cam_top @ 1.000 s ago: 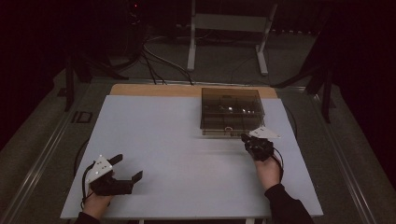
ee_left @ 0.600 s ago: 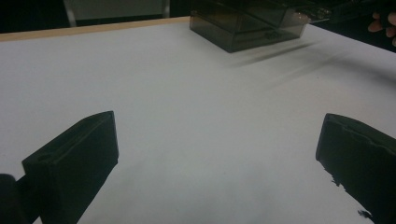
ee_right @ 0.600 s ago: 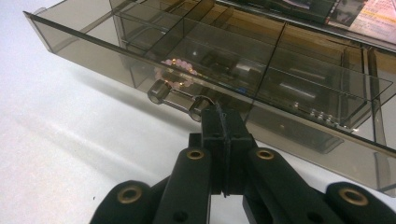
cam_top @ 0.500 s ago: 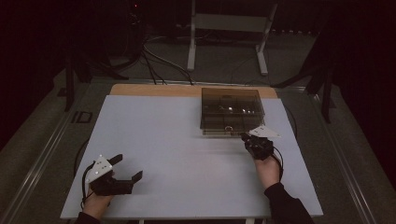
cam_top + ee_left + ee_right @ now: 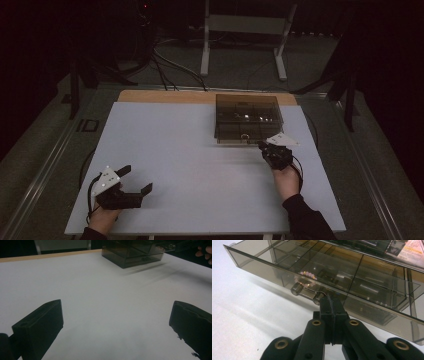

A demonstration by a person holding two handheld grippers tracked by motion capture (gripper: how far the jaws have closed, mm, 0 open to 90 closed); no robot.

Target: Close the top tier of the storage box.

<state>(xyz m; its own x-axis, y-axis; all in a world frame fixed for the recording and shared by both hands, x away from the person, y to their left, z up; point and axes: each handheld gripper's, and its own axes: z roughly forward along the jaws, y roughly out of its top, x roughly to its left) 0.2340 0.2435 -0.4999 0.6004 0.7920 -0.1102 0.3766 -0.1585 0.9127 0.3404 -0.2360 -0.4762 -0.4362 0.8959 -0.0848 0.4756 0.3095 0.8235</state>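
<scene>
- A smoky see-through box (image 5: 248, 118) is sitting on the white table (image 5: 190, 165), toward its far right part, just in front of a strip of bare wood (image 5: 165, 96) along the far edge.
- In the right gripper view the box is showing a drawer (image 5: 317, 275) split into compartments, with a pink bead bracelet (image 5: 305, 277) lying in one of them, just behind the drawer's front wall.
- A small metal handle (image 5: 308, 293) is sticking out of the drawer front.
- The right gripper (image 5: 263, 147) is resting right at the near side of the box, its two jaws pressed together with their tips at the handle (image 5: 331, 301); whether anything is pinched between them cannot be told.
- The right hand (image 5: 286, 180) is holding that gripper from the near side of the box.
- The left gripper (image 5: 136, 181) is lying well apart from the box, near the table's near left corner, with its jaws spread wide over bare table and nothing between them (image 5: 116, 322).
</scene>
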